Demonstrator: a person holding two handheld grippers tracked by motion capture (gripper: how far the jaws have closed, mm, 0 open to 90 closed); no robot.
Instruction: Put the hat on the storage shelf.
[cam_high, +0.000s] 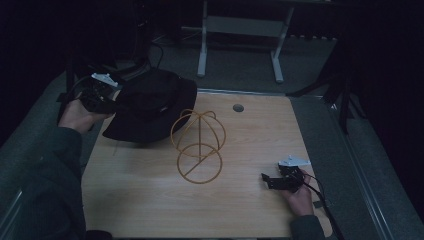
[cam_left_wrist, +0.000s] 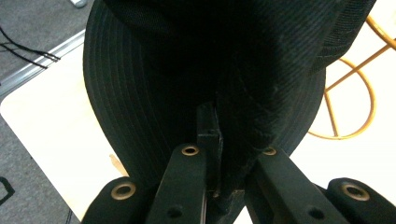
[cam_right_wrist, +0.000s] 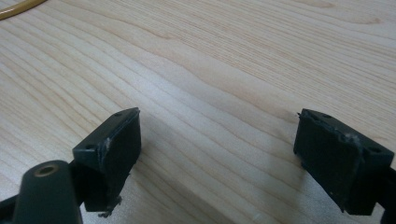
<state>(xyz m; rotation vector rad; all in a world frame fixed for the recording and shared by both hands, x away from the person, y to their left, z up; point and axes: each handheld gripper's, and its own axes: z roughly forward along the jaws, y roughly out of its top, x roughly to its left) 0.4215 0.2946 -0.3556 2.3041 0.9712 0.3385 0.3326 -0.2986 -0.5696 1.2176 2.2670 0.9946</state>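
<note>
Claws split the work: right claw (cam_high: 270, 181) rests wide and empty on the near bench (cam_high: 150, 200); left claw (cam_high: 111, 102) pinches the black hat (cam_high: 150, 107) by its brim.

Nearest, the right jaws stand well apart over bare wood. Farther, the gold wire stand (cam_high: 198, 146) rises mid-bench. Beyond it, at the far-left corner, the hat hangs lifted, brim edge towards the holder, crown towards the stand. Likely step: carrying it over; next it must drop onto the wire dome.
</note>
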